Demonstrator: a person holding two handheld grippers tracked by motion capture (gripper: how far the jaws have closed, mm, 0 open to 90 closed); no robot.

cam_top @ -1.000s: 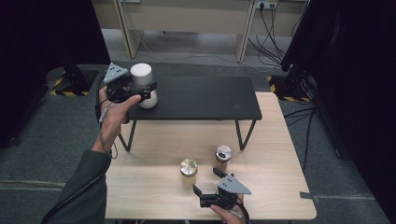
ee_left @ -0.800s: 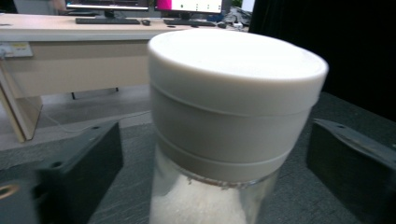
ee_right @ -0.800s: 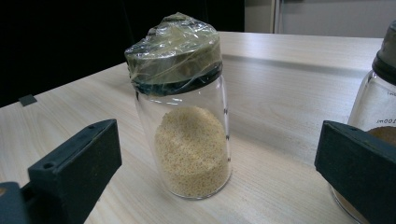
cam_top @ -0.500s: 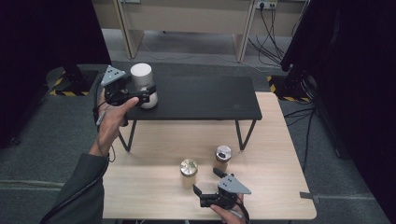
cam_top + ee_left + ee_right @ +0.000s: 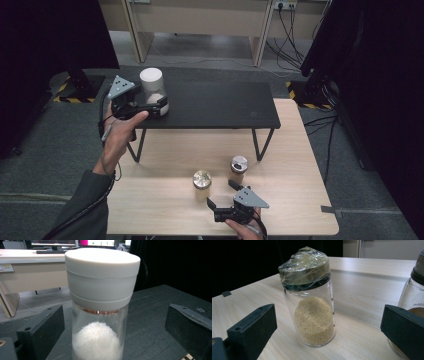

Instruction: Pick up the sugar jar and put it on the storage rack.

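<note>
Nearest us, at six o'clock on the wooden table [image 5: 150, 210], our right gripper [image 5: 219, 195] has its jaws spread wide and holds nothing; the film-capped jar [image 5: 202, 180] of yellow grains stands just ahead, upright and apart from the pads, with the silver-lidded jar [image 5: 238, 167] at one o'clock of it. Farther off, at eleven o'clock on the black shelf [image 5: 225, 102], our left gripper [image 5: 161, 104] has just been opening: the white-lidded jar [image 5: 152, 86] stands between its released jaws, clear of both.
</note>
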